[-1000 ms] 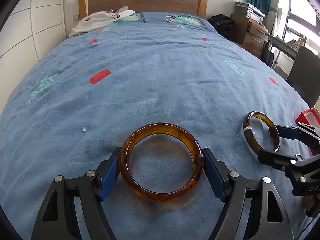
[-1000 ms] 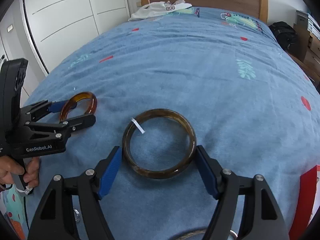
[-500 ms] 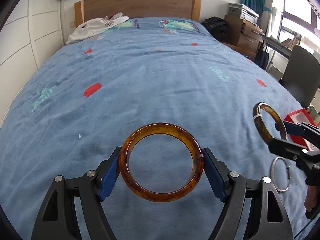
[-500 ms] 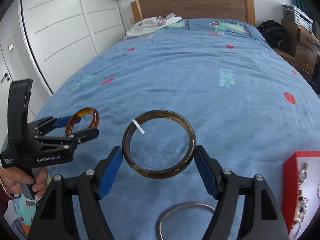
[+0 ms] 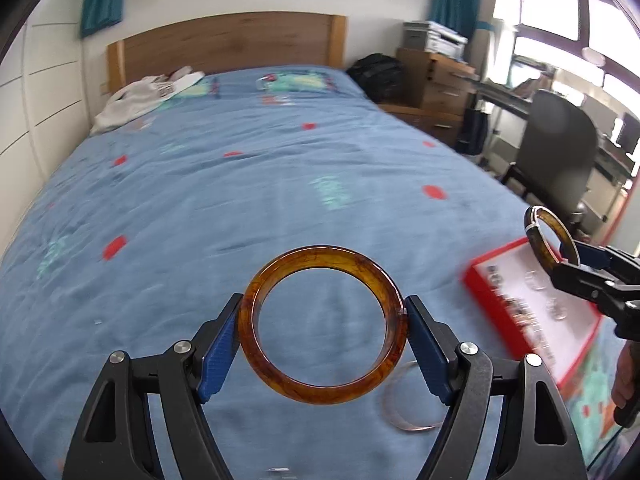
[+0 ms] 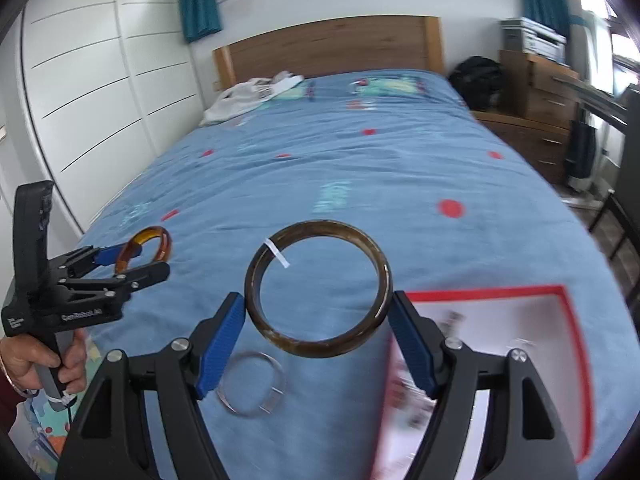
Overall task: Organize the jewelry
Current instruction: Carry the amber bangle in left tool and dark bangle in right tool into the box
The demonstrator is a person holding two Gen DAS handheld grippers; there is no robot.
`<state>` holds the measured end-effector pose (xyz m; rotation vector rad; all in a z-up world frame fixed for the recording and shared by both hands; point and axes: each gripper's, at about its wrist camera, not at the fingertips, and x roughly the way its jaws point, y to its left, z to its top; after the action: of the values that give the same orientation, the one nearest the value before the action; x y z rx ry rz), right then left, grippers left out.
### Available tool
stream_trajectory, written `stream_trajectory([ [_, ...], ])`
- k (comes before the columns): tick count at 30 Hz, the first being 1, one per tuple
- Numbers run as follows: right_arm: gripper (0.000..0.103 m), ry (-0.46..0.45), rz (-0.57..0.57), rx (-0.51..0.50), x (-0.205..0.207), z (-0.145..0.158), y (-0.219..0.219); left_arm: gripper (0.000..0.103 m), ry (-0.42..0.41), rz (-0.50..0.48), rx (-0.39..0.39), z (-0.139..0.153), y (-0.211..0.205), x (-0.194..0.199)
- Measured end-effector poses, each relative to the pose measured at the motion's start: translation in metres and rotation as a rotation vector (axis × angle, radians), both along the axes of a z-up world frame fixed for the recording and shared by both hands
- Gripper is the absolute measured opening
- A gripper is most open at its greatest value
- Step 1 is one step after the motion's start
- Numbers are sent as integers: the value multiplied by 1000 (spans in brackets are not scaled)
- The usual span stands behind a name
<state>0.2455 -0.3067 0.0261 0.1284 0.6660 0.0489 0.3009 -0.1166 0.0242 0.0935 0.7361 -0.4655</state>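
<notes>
My left gripper (image 5: 324,320) is shut on an amber bangle (image 5: 320,394), its blue pads pressing the ring's two sides, and holds it in the air above the blue bed cover (image 5: 280,200). My right gripper (image 6: 318,308) is shut the same way on a dark brown bangle (image 6: 320,350) that carries a small white tag. Each wrist view also shows the other hand's tool: the right gripper (image 5: 572,258) with the dark bangle (image 5: 538,240), and the left gripper (image 6: 136,262) with the amber bangle (image 6: 160,240). A red-rimmed jewellery box (image 6: 480,291) (image 5: 492,252) lies open on the bed, below and right of the right gripper.
A thin silver bangle (image 6: 248,414) (image 5: 386,404) lies on the cover beneath the grippers. White wardrobe doors (image 6: 100,100) line the left side. A wooden headboard (image 5: 224,44) and a white garment (image 5: 136,100) are at the far end. A dark chair (image 5: 560,152) and wooden drawers (image 5: 436,80) stand to the right.
Both grippers have risen off the bed with their bangles still gripped. The views have tilted up and swung right. The silver bangle and the red box have come into sight.
</notes>
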Motion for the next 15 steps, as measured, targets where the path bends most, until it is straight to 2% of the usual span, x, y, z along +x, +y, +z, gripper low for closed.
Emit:
stream_trajectory([
  [8,72,39,-91,-44,-39,-1,-79,77,20,-147,-24,-1,-97,-21],
  [15,72,111,-79,-66,-33,-24,-130,77,56,-254,-16,-22,-171,-35],
])
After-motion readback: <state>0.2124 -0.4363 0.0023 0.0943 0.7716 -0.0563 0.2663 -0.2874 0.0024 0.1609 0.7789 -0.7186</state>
